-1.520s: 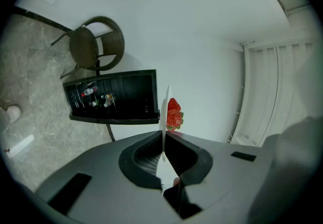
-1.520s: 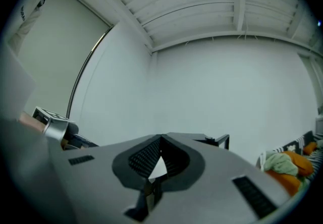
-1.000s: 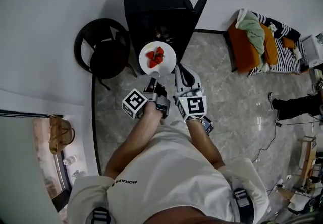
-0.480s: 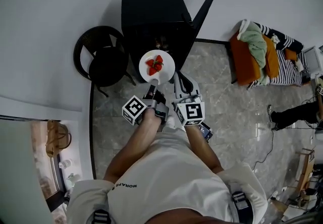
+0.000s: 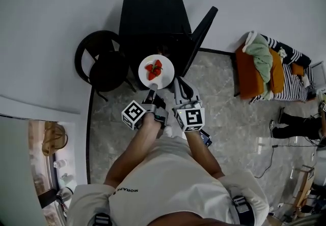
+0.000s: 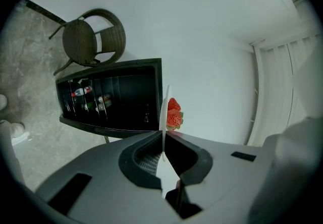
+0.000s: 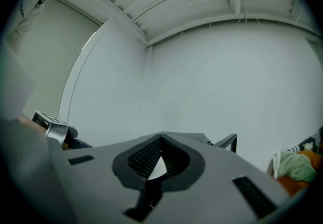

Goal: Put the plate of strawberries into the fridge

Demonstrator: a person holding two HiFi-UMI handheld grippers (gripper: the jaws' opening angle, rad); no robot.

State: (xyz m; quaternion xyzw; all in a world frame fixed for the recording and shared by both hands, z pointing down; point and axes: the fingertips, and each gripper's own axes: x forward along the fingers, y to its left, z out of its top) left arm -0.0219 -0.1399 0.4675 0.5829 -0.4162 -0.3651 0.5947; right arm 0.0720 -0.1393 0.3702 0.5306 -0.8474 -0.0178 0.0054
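Since the earlier frames both grippers have come nearer the black mini fridge (image 5: 153,13), and the round white plate (image 5: 166,76) has come with them, so that its far rim now lies over the fridge's open front in the head view.

The left gripper (image 5: 152,88) is clamped on the plate's near rim. In its own view the jaws of the left gripper (image 6: 162,133) pinch the thin white edge of the plate (image 6: 164,109), which that view shows edge-on. The red strawberries (image 5: 154,69) sit in a small heap on the plate, just beyond the left gripper's tips, and show as the strawberries (image 6: 173,114) against the pale wall.

The right gripper (image 5: 179,82) lies just to the right of the left one, beside the plate; whether it touches the rim I cannot tell. Its own view shows the jaws of the right gripper (image 7: 160,138) brought together at the tips with nothing between them.

Straight ahead of both grippers stands the fridge (image 6: 111,94), its shelves holding bottles (too small to identify), with its black door (image 5: 201,29) swung open ahead of the right gripper. A black wicker chair (image 5: 102,59) stands off to the left gripper's left, beside the fridge; the chair (image 6: 92,40) shows there too.
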